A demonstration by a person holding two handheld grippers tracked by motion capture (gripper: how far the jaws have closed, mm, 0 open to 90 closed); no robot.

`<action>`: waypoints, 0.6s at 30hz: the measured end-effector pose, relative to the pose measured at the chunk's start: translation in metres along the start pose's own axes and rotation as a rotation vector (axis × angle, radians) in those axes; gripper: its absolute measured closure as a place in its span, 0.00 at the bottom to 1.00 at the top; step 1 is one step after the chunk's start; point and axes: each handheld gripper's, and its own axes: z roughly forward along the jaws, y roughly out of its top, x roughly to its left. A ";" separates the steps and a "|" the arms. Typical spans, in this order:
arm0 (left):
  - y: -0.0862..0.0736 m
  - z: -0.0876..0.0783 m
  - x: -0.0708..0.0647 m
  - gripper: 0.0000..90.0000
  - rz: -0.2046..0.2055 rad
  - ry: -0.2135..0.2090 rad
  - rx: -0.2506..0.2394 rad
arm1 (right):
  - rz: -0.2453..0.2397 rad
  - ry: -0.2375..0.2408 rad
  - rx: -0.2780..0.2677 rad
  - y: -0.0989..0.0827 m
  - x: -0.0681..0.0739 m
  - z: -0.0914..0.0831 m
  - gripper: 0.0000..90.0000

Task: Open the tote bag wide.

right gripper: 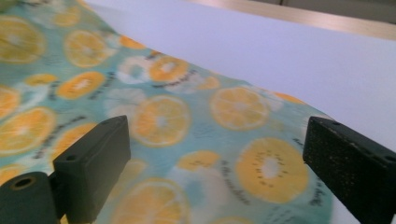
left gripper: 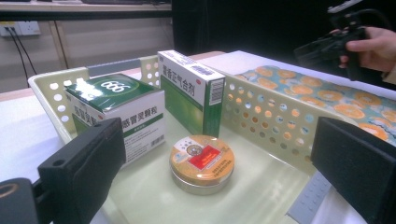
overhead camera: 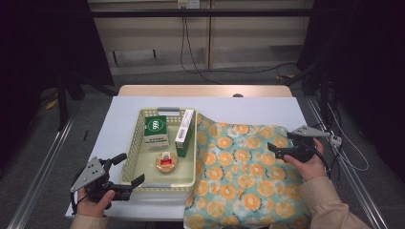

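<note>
— So, where do the two grippers sit?

— The left gripper [overhead camera: 128,170] is at the near left corner of the pale yellow basket [overhead camera: 135,125], jaws spread wide and holding nothing. In the left gripper view its jaws frame the basket's near end, one to each side. The right gripper [overhead camera: 273,148] hovers over the far right part of the orange-slice cloth [overhead camera: 239,176], jaws also parted and empty; in the right gripper view the cloth [right gripper: 159,116] lies between and below them.

— And what's in the basket?

— A green and white box marked 666 [left gripper: 116,100] stands at the far left. Just beside it, a taller green box [left gripper: 189,88] stands on edge against the perforated right wall. A round tin [left gripper: 201,161] with an orange lid and red label sits on the floor nearer the gripper, apart from both boxes.

— How does the cloth lie?

— It is spread flat on the white table [overhead camera: 119,114], right of the basket, with its left edge touching the basket's right wall and its near edge hanging off the table front.
</note>
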 end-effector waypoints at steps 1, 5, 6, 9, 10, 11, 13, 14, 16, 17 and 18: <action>0.000 0.000 0.000 0.03 0.001 0.000 0.000 | 0.000 0.000 0.000 0.000 0.000 0.000 0.09; 0.000 -0.001 0.001 0.03 0.003 0.001 -0.003 | 0.048 -0.031 0.079 -0.011 -0.017 0.014 0.12; -0.001 -0.002 0.001 0.03 -0.004 0.001 -0.005 | 0.043 -0.043 0.092 -0.013 -0.019 0.015 0.13; -0.001 -0.003 0.001 0.03 0.006 0.004 0.000 | 0.042 -0.061 0.110 -0.016 -0.022 0.014 0.15; -0.001 -0.003 0.001 0.03 0.006 0.006 0.000 | 0.058 -0.068 0.120 -0.018 -0.025 0.013 0.15; -0.001 -0.003 0.001 0.03 0.004 0.007 -0.002 | 0.063 -0.088 0.132 -0.020 -0.029 0.011 0.15; -0.001 -0.002 0.001 0.03 -0.004 0.004 -0.006 | 0.075 -0.089 0.136 -0.021 -0.032 0.010 0.16; -0.001 -0.002 0.000 0.03 0.001 0.004 0.000 | 0.088 -0.085 0.153 -0.024 -0.034 0.009 0.18; 0.000 -0.002 0.000 0.03 0.008 0.004 0.000 | 0.072 -0.086 0.166 -0.025 -0.033 0.010 0.26; 0.000 -0.002 0.000 0.03 0.007 0.003 0.001 | 0.065 -0.085 0.167 -0.025 -0.032 0.010 0.30; 0.000 -0.002 0.000 0.03 0.011 0.004 0.002 | 0.051 -0.089 0.172 -0.025 -0.031 0.010 0.31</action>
